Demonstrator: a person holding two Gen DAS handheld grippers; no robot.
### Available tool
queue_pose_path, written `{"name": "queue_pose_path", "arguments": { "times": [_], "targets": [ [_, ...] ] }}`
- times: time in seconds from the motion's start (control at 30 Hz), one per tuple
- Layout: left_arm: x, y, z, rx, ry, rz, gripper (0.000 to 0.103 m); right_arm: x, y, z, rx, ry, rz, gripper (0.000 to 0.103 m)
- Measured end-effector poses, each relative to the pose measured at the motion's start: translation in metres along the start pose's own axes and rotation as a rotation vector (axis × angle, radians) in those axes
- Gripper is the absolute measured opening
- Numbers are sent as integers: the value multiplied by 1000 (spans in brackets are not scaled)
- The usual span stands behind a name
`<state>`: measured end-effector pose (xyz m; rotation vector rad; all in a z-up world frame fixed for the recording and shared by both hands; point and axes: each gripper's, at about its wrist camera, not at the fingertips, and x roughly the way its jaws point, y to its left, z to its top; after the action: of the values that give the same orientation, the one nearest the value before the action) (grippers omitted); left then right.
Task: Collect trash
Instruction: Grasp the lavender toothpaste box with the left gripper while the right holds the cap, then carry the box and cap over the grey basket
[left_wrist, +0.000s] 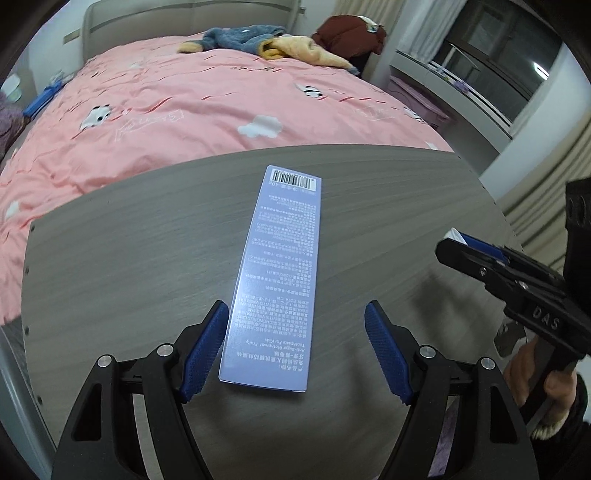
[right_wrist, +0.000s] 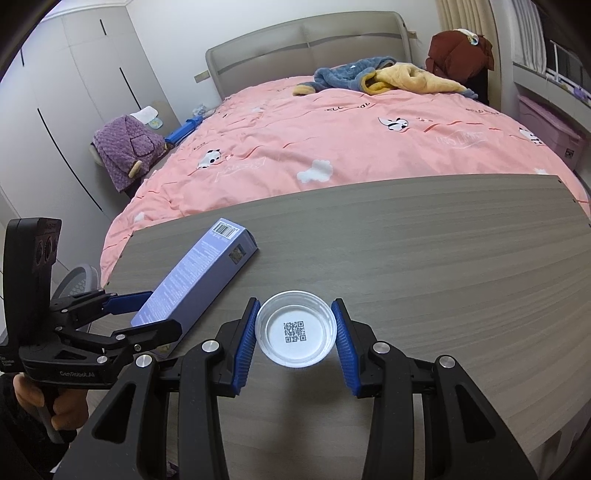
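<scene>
Left gripper (left_wrist: 297, 325) on the left, jaws spread wide w/ the near end of the long lavender cardboard toothpaste box (left_wrist: 275, 273) between its 2 blue pads, pads apparently not pressing it. Box lies flat on the grey wood-grain tabletop (left_wrist: 129, 258), barcode end pointing toward the bed w/ pink printed duvet (left_wrist: 184, 110). Further right, right gripper (right_wrist: 295, 328) is clamped on a small round white plastic lid (right_wrist: 295, 332) w/ a QR code, 1 pad on each side of its rim, over the tabletop.
</scene>
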<state>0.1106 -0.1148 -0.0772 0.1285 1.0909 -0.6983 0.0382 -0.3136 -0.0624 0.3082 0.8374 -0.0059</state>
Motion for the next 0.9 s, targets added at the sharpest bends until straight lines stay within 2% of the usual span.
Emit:
{"name": "queue_pose_path", "arguments": {
  "times": [0.13,0.33,0.43,0.47,0.5,0.73,0.9],
  "targets": [
    [8,-3,8,-50,9,62,73,0,-2,-1,5,0,-3,39],
    [24,-5,17,-56,28,187,72,-3,-4,-1,7,-5,-3,40],
    [29,-4,19,-62,28,211,61,-2,-4,-2,7,-4,-5,40],
    [29,-5,19,-58,27,217,52,-2,-5,-2,7,-3,-6,40],
    [28,-5,19,-55,27,217,48,-2,-5,-2,7,-3,-6,40],
    [14,5,10,-117,3,203,44,0,1,1,-12,3,0,40],
    [-18,22,-2,-175,-65,260,43,4,16,3,-47,10,10,40]
  ]
}}
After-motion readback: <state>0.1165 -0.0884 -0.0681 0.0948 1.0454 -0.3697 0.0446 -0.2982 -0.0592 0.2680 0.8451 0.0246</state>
